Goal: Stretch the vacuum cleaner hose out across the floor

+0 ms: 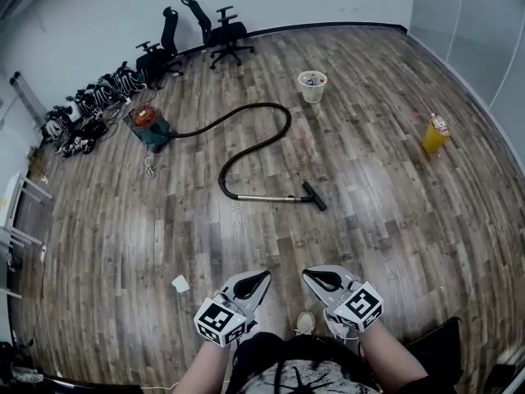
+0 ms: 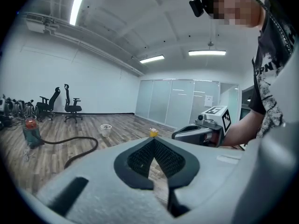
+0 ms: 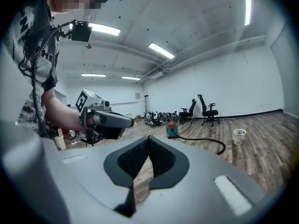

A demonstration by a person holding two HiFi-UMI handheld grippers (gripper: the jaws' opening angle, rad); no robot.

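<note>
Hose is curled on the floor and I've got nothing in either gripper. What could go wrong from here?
1. The hose loops close to the white bin; swinging it outward could tip the bin.
2. Pulling at the wand may drag the vacuum canister along instead of straightening the hose.
3. The left gripper and right gripper both have their jaws shut; open them before reaching.

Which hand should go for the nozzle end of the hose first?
Right, marginally. The floor nozzle lies almost straight ahead of the right gripper; the left gripper sits further aside. Both are shut, empty and far off.
</note>
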